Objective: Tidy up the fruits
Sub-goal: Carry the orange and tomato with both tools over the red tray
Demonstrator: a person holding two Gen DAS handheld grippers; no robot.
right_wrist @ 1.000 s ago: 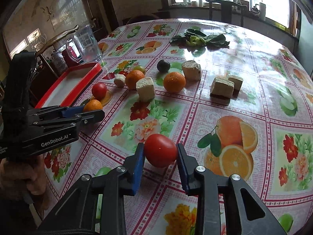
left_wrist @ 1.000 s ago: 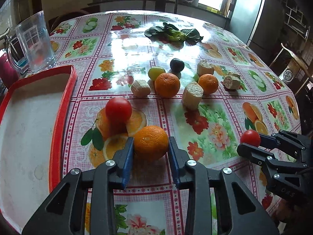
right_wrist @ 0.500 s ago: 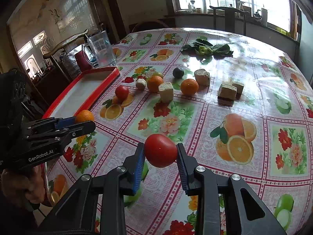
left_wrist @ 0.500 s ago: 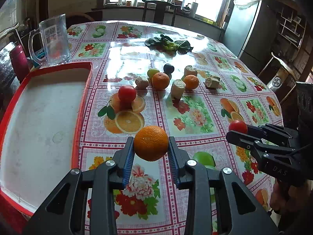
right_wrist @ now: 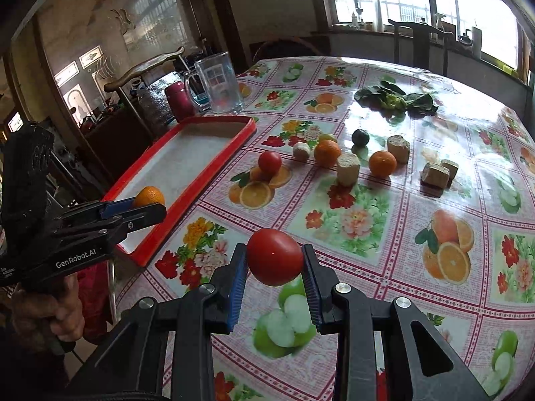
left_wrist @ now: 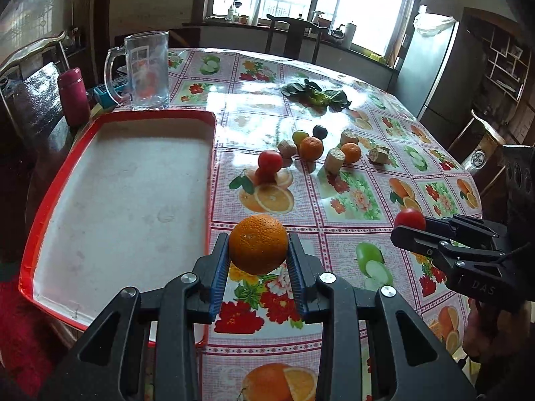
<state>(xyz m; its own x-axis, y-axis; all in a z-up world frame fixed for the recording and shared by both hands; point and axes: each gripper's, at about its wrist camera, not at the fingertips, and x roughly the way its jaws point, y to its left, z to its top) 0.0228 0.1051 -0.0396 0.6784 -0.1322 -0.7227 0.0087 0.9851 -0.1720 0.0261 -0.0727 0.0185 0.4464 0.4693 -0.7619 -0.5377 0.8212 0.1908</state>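
Left claw [left_wrist: 258, 258] clamped on an orange [left_wrist: 258, 244], held above the bench [left_wrist: 334, 234], red-rimmed tray [left_wrist: 40, 214] just to its left. Right claw [right_wrist: 274, 269] clamped on a tomato [right_wrist: 274, 256], clear of the bench; loose fruit further ahead.

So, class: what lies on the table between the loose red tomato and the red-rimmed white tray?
Nothing: in the left wrist view only bare floral tablecloth separates the loose red tomato from the red-rimmed white tray.
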